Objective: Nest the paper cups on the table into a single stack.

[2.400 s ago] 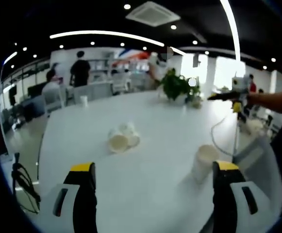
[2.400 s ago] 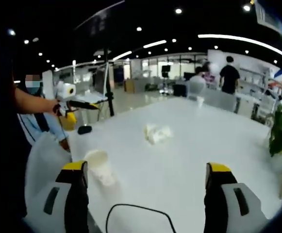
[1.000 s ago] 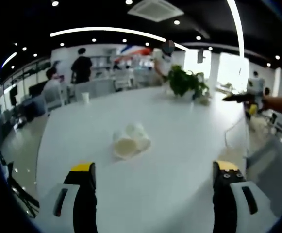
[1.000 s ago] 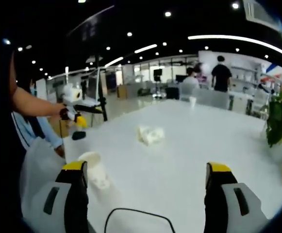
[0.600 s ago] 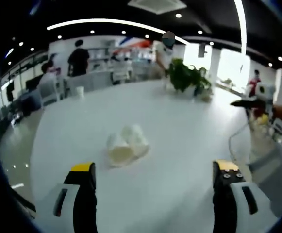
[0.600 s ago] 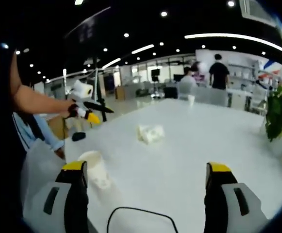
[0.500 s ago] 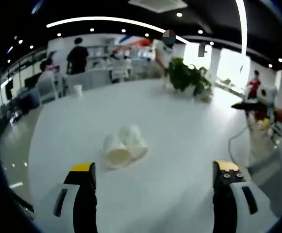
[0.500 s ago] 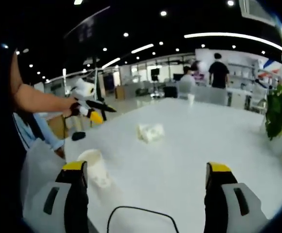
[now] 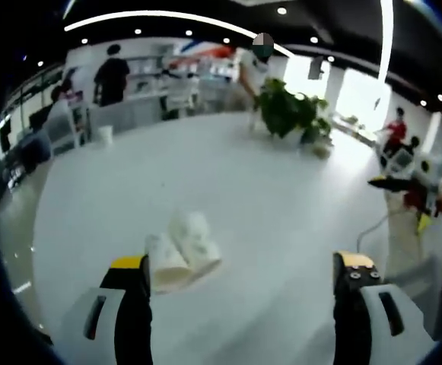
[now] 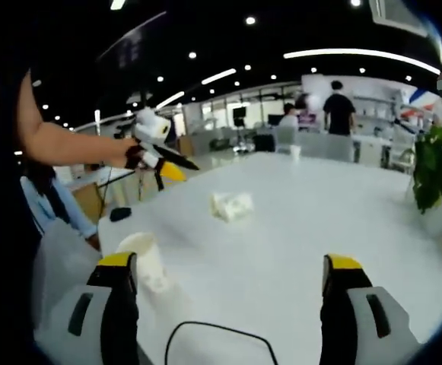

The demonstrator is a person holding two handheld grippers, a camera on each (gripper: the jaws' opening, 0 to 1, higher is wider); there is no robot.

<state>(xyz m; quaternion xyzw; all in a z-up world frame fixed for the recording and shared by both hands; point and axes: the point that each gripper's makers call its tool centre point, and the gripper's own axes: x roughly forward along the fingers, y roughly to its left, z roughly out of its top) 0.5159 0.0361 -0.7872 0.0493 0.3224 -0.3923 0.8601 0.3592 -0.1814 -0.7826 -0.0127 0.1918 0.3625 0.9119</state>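
Two tipped white paper cups (image 9: 181, 249) lay side by side on my white table (image 9: 281, 190), a potted green plant (image 9: 287, 112) behind them.

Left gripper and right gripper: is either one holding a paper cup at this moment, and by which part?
Nothing is held. The left gripper is open above the lying cups; the right gripper is open, the upright cup beside its jaw, untouched.

No writing, label, brand, number or sign could be read anywhere in either view; the far wall's coloured shapes were too blurred to make out.
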